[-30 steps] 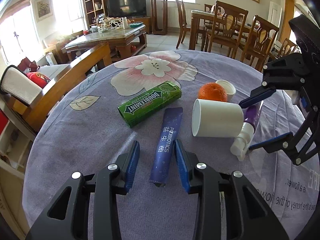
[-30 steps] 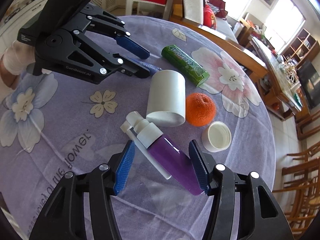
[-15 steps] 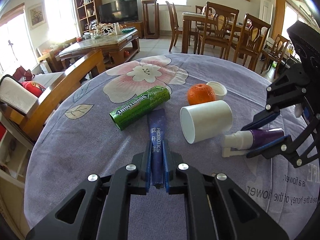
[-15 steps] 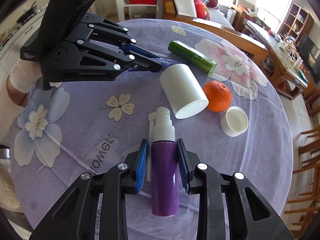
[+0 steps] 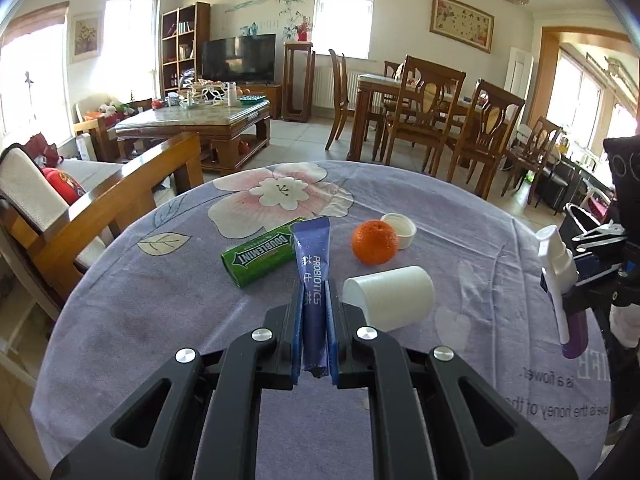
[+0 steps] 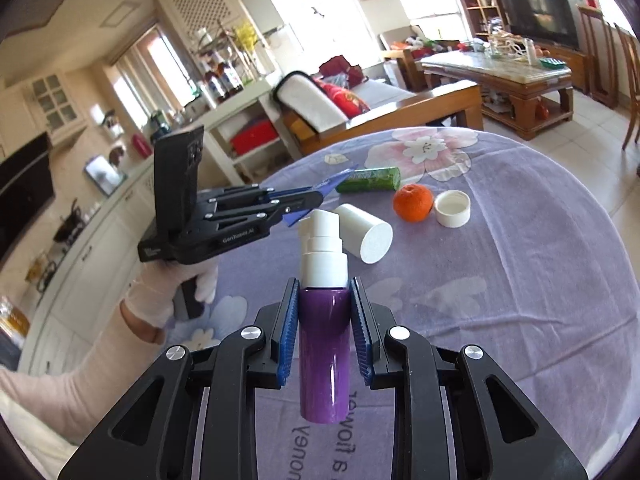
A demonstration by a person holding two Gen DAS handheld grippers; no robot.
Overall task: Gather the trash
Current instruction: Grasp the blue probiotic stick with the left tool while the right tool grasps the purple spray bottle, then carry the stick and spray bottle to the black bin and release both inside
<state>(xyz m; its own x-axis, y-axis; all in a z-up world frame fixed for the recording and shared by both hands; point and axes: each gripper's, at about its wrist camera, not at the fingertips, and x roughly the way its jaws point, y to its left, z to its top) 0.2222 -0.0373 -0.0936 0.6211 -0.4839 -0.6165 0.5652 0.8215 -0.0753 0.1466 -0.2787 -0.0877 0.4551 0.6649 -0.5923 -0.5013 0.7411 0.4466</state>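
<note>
Lilac floral cloth covered the round worktop (image 5: 160, 320). Above it, the left tongs (image 5: 314, 312) were clamped on a blue probiotics sachet (image 5: 313, 268). The right tongs (image 6: 324, 312), whose jaws had just been closing, gripped a purple pump bottle (image 6: 324, 344) clear of the cloth. A white cup (image 5: 390, 296) lay tipped near them. Farther off sat an orange (image 5: 375, 241), a white lid (image 5: 399, 229) and a green gum pack (image 5: 260, 256).

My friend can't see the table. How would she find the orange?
Look at the round table with the purple flowered cloth. Near its middle, the orange sits beside a small white cap, behind a tipped white cup. It's the only round, bright orange thing.
</note>
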